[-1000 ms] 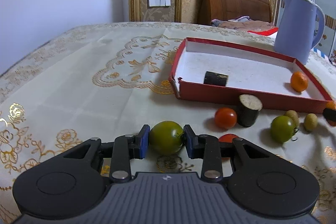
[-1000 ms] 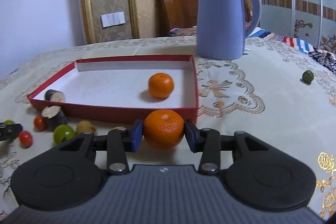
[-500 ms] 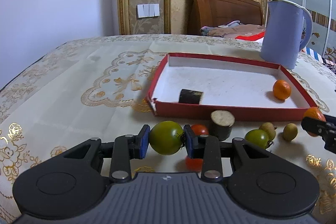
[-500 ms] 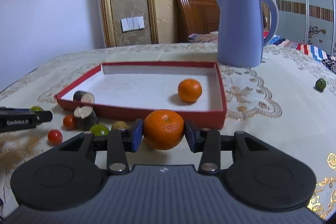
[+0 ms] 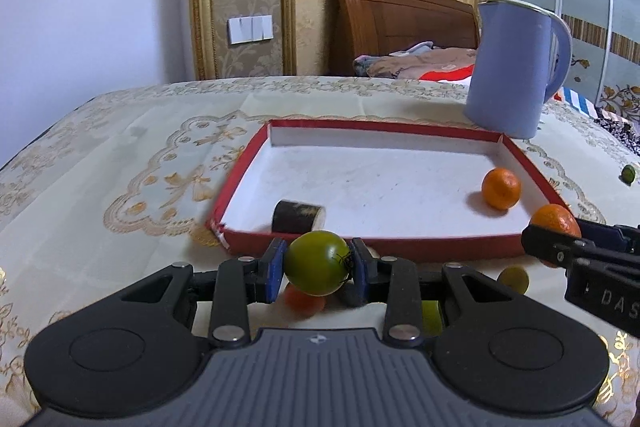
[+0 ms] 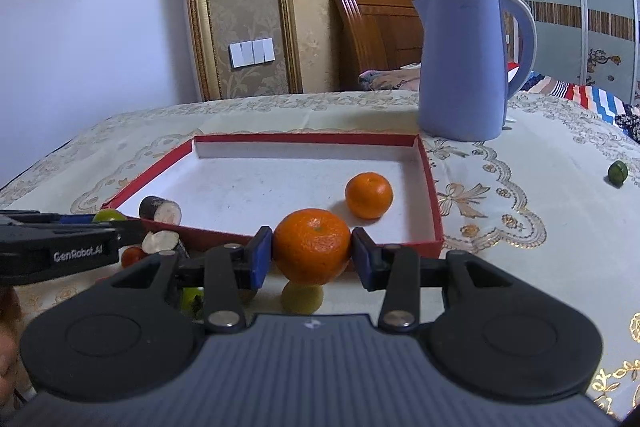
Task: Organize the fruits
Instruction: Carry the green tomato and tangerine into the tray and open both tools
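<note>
My left gripper (image 5: 318,269) is shut on a green tomato (image 5: 316,263), held above the table just before the near wall of the red tray (image 5: 240,187). My right gripper (image 6: 312,257) is shut on an orange (image 6: 312,251), held in front of the tray's near right wall (image 6: 434,187). In the tray lie another orange (image 5: 501,188) and a dark cane piece (image 5: 298,216). Below my grippers on the cloth lie a red tomato (image 5: 304,301), a second cane piece (image 6: 160,241), a green tomato (image 6: 191,299) and small yellowish fruits (image 5: 514,279).
A blue kettle (image 6: 468,63) stands behind the tray's far right corner. A small green fruit (image 6: 617,172) lies alone on the cloth at the far right. The table's left edge (image 5: 24,155) drops off. A wooden headboard and a wall stand behind.
Both grippers have risen and come closer to the tray's near wall with their fruits held. The loose fruits now sit under the grippers.
</note>
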